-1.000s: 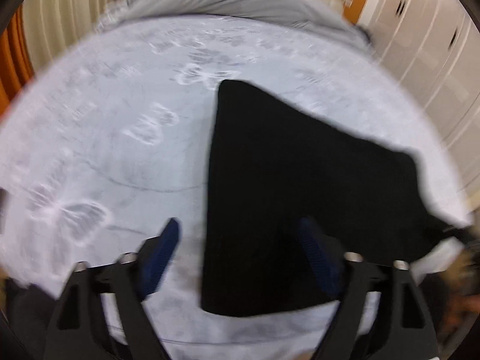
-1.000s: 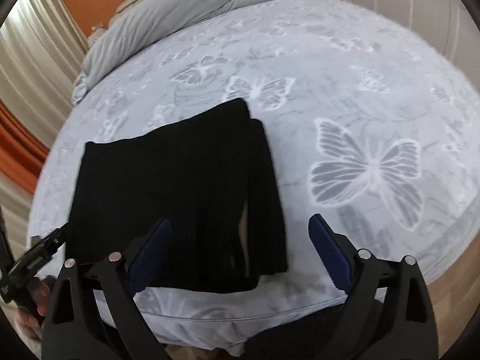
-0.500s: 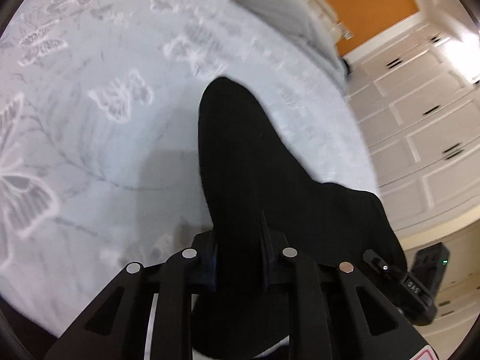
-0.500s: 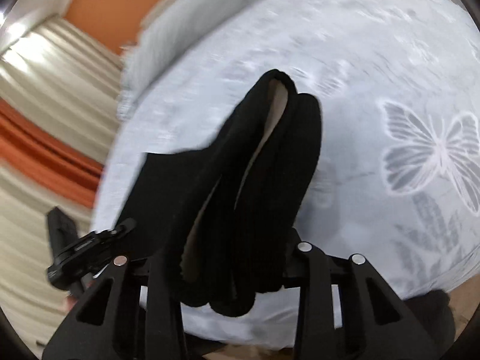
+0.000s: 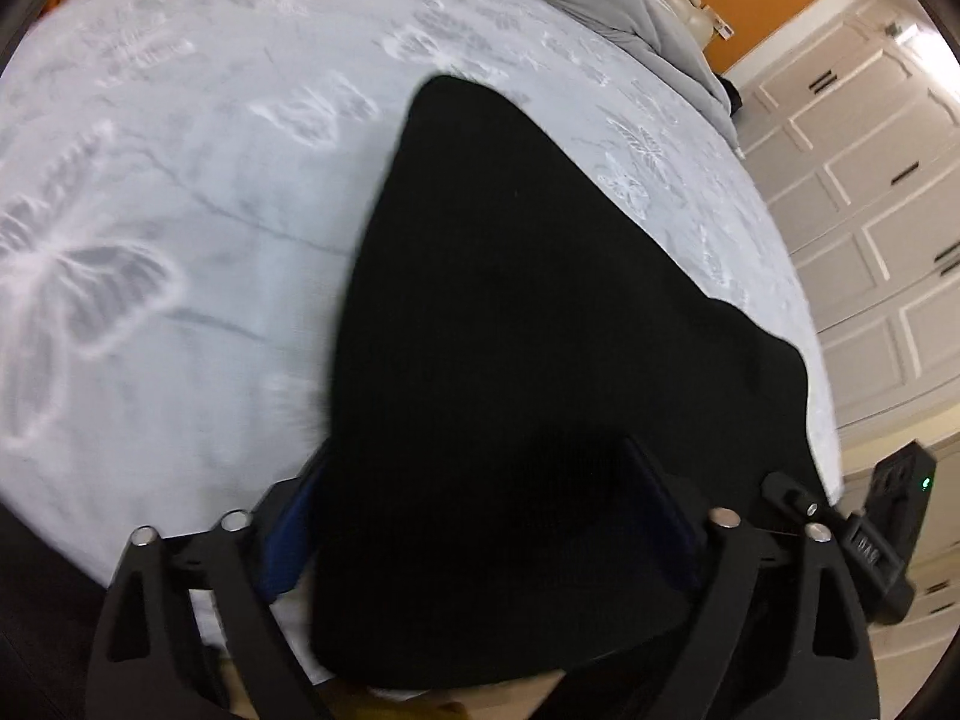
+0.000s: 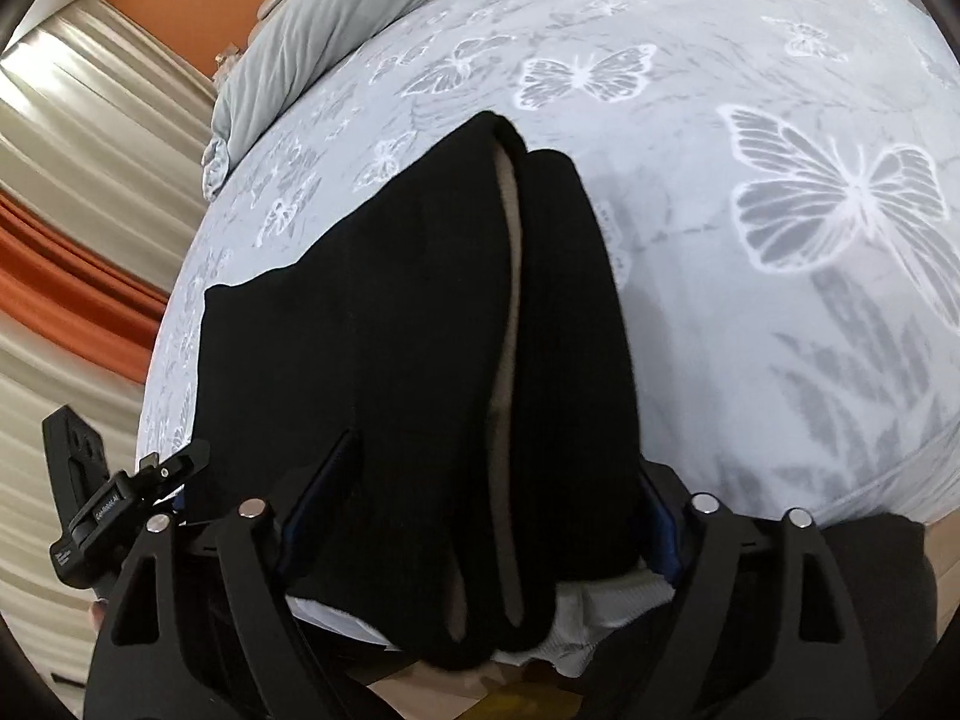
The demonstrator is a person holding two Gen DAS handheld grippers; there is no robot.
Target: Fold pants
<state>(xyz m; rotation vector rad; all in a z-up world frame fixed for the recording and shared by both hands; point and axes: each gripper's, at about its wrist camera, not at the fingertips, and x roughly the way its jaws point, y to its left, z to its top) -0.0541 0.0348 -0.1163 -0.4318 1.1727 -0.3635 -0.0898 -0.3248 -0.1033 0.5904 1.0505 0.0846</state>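
The black pants lie folded on the bed, their near end hanging over the front edge; they also show in the right wrist view, where a pale inner lining shows in a fold slit. My left gripper stands open, its blue pads either side of the near end of the pants. My right gripper is open too, straddling the thick folded end. The cloth covers most of both grippers' pads.
The bed has a grey sheet with white butterflies and a grey duvet at the head. White cupboard doors stand right of the bed, curtains on the left. Each gripper's body shows in the other's view.
Both grippers were shut on the near end of the pants and holding it up half a second ago; now both have opened and the pants lie flatter on the bed.
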